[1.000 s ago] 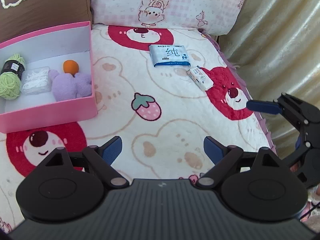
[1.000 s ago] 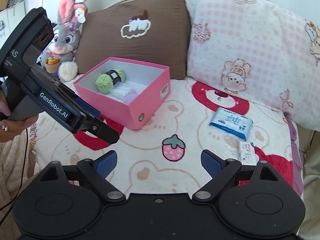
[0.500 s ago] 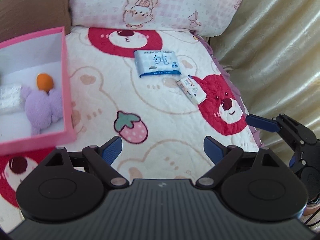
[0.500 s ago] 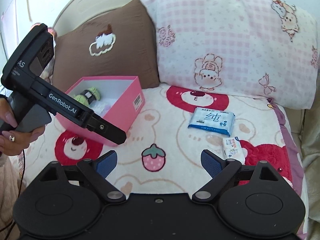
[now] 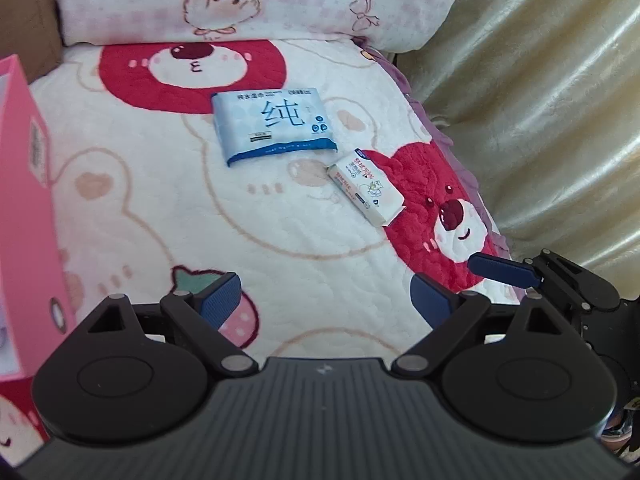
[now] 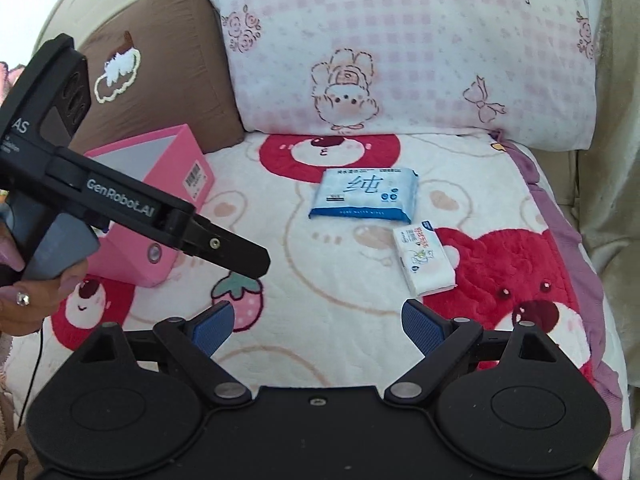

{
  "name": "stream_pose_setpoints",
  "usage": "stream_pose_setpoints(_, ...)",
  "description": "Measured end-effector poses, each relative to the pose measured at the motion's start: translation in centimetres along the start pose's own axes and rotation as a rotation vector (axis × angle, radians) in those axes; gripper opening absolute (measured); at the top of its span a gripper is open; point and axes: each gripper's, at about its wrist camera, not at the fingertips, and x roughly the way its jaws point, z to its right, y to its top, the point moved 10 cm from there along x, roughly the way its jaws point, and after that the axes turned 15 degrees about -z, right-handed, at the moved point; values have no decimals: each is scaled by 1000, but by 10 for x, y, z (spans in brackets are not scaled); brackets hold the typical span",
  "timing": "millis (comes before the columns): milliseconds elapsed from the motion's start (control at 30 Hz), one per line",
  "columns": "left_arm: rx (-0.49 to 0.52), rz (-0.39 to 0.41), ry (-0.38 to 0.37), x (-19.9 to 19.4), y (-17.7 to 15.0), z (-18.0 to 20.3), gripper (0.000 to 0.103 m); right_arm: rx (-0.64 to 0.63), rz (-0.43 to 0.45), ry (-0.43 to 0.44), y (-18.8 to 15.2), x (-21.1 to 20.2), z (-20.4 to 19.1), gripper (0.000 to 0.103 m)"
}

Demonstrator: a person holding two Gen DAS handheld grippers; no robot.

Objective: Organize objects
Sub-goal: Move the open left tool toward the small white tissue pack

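Two packs lie on the bear-print blanket: a blue wet-wipes pack and, to its right, a small white tissue pack. The pink box stands at the left. My left gripper hovers short of the packs, its jaws opening with nothing between them. A hand holds it side-on in the right wrist view, where its fingers point down over the strawberry print. My right gripper is open and empty, just short of the tissue pack.
A pink checked pillow and a brown pillow lean at the back. The blanket's purple edge runs along a cream curtain on the right. A blue pad of the right gripper shows by that edge.
Both grippers have come lower and nearer the two packs, which now look larger. The pink box has slid to the left edge of the left wrist view.
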Motion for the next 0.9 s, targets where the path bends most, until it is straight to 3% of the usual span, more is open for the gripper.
stream_pose_setpoints(200, 84, 58, 12, 17, 20, 9, 94, -29, -13, -41, -1, 16, 12, 93)
stream_pose_setpoints(400, 127, 86, 12, 39, 45, 6, 95, 33, 2, -39, 6, 42, 28, 93)
stream_pose_setpoints(667, 147, 95, -55, 71, 76, 9, 95, 48, 16, -72, 10, 78, 41, 93)
stream_pose_setpoints(900, 179, 50, -80, 100, 90, 20, 92, 96, 3, -61, 12, 92, 49, 93)
